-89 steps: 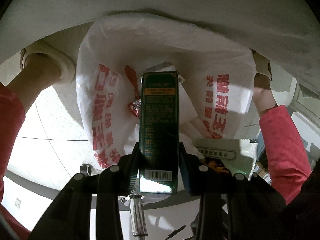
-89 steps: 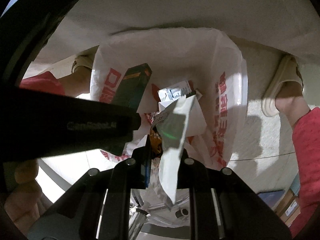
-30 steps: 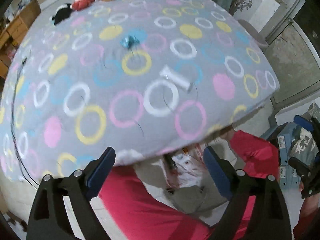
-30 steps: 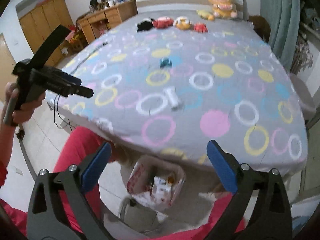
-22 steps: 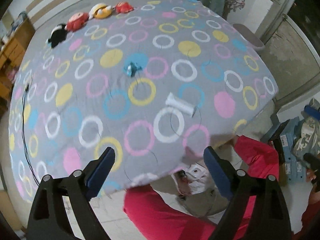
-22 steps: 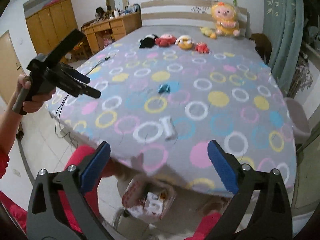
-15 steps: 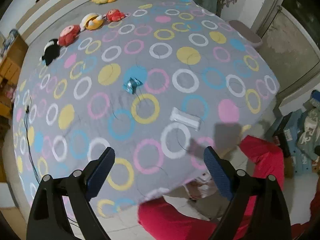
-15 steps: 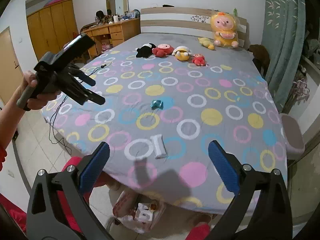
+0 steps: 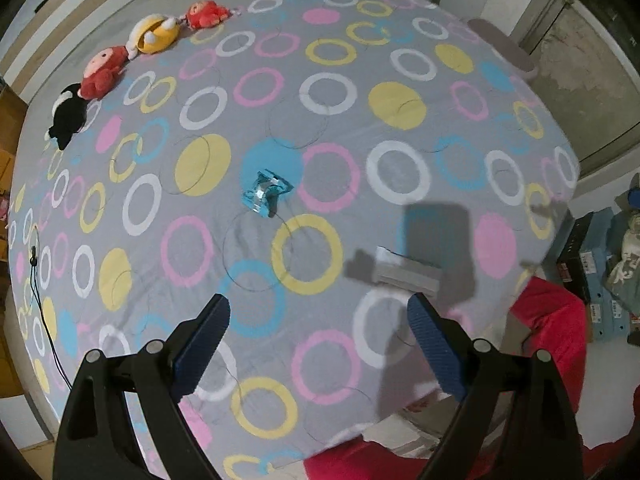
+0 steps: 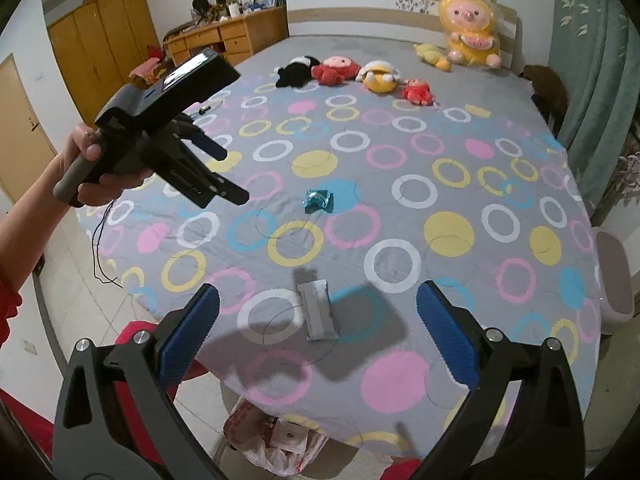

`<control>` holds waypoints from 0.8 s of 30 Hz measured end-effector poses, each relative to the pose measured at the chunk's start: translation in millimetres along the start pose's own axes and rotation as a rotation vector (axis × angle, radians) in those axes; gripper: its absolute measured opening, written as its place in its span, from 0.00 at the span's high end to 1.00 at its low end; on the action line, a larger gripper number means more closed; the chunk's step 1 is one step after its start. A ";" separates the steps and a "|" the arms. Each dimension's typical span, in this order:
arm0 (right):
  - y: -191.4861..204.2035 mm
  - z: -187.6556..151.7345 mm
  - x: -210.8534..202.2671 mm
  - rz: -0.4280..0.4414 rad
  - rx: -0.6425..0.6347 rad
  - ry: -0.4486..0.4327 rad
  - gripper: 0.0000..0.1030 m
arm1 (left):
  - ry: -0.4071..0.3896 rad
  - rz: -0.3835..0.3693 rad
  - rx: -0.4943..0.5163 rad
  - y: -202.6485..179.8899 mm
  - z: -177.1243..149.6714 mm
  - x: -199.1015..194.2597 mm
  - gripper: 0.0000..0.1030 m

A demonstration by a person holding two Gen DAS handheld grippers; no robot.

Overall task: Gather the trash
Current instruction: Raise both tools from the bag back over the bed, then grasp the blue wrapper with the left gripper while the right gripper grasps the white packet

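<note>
A crumpled blue wrapper [image 9: 265, 194] lies mid-bed on the grey bedspread [image 9: 360, 120] with coloured rings; it also shows in the right wrist view [image 10: 318, 201]. A flat white-grey packet [image 9: 406, 270] lies near the bed's front edge, in shadow, and shows in the right wrist view [image 10: 318, 314]. My left gripper [image 9: 318, 324] is open and empty above the bed; its body shows in the right wrist view [image 10: 218, 174]. My right gripper [image 10: 318, 330] is open and empty over the packet. The white trash bag [image 10: 276, 448] with litter sits on the floor below the bed edge.
Several plush toys [image 10: 352, 70] line the far end of the bed by the headboard. A black cable [image 9: 40, 312] hangs over the bed's left side. A desk and wardrobe [image 10: 108, 36] stand at the left, boxes [image 9: 592, 272] on the floor at the right.
Three seconds ago both grippers held trash over the bag: a green box and a white paper. Both are now open, raised and facing the bed. Over the last second both views rose further.
</note>
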State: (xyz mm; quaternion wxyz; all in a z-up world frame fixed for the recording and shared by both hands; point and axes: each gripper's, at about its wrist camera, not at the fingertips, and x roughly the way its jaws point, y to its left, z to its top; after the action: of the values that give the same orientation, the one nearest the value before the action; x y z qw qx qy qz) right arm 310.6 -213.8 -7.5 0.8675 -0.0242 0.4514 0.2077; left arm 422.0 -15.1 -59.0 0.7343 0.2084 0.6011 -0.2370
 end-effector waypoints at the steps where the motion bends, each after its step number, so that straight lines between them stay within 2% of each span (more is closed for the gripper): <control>1: -2.5 2.0 8.6 0.003 0.003 0.008 0.06 | 0.010 -0.002 0.001 4.4 5.0 8.3 0.15; 12: -12.1 3.5 101.1 0.030 -0.016 0.127 0.06 | 0.092 0.007 0.033 43.6 46.5 95.6 0.15; 19: -2.9 -15.4 181.0 0.076 -0.053 0.250 0.06 | 0.157 0.016 0.060 60.2 64.4 156.2 0.15; 24: 4.1 -29.3 224.1 0.089 -0.086 0.316 0.06 | 0.153 0.016 0.068 68.4 77.3 175.9 0.15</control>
State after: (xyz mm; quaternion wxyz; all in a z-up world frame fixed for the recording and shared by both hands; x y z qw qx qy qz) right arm 399.9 -140.9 -201.9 0.7737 -0.0737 0.5736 0.2587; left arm 552.5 -23.1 -215.5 0.6806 0.2557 0.6452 -0.2349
